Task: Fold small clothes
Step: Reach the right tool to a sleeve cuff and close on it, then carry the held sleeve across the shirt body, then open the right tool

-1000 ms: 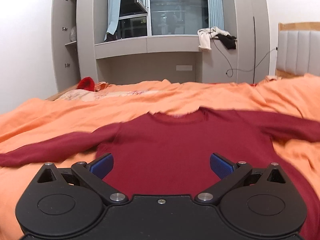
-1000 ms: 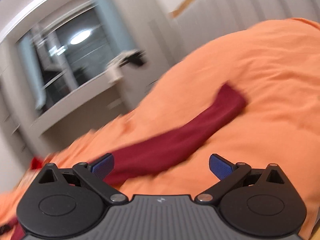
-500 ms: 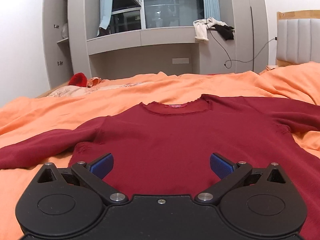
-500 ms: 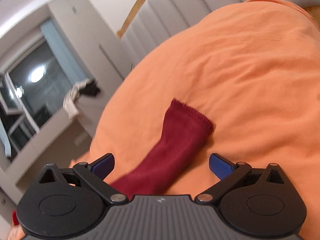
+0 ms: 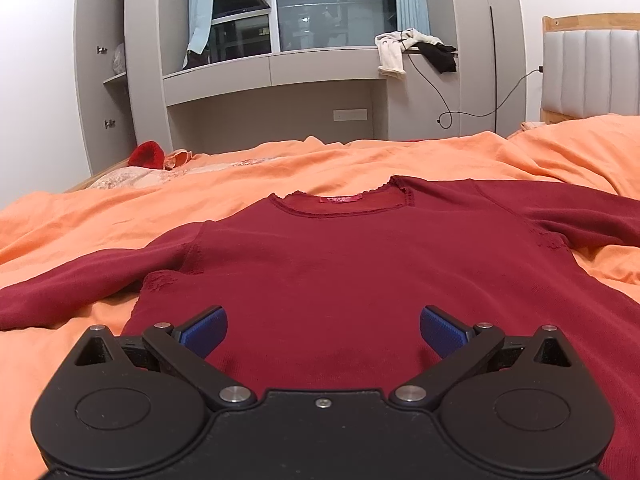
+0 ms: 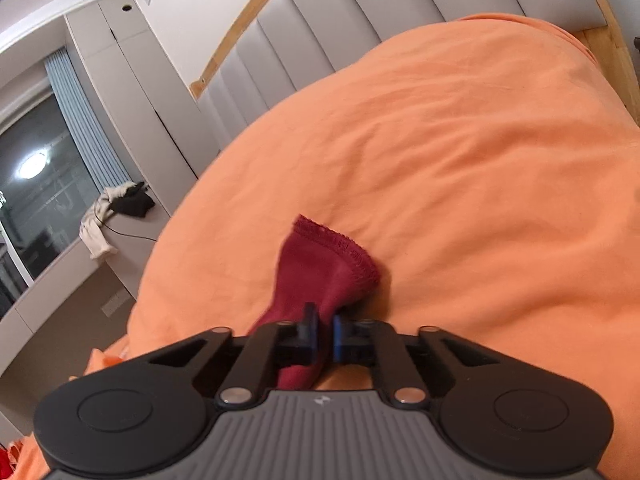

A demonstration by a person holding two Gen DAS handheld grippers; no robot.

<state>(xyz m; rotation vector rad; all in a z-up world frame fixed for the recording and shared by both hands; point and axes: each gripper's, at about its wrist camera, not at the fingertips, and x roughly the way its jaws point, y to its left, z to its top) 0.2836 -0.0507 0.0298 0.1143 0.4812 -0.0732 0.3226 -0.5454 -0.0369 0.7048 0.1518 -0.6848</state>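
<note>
We note a bed covered by an orange duvet, rumpled into low folds and rising to a mound toward the grey padded headboard with its wooden frame. Directly on the duvet lies a dark red long-sleeved top, front up, neckline away from the left wrist camera, both sleeves spread out to the sides. In the right wrist view we see one sleeve cuff bunched and partly raised off the orange cover. At the far left edge of the bed we record a red item beside pale patterned fabric; what they are we cannot tell.
</note>
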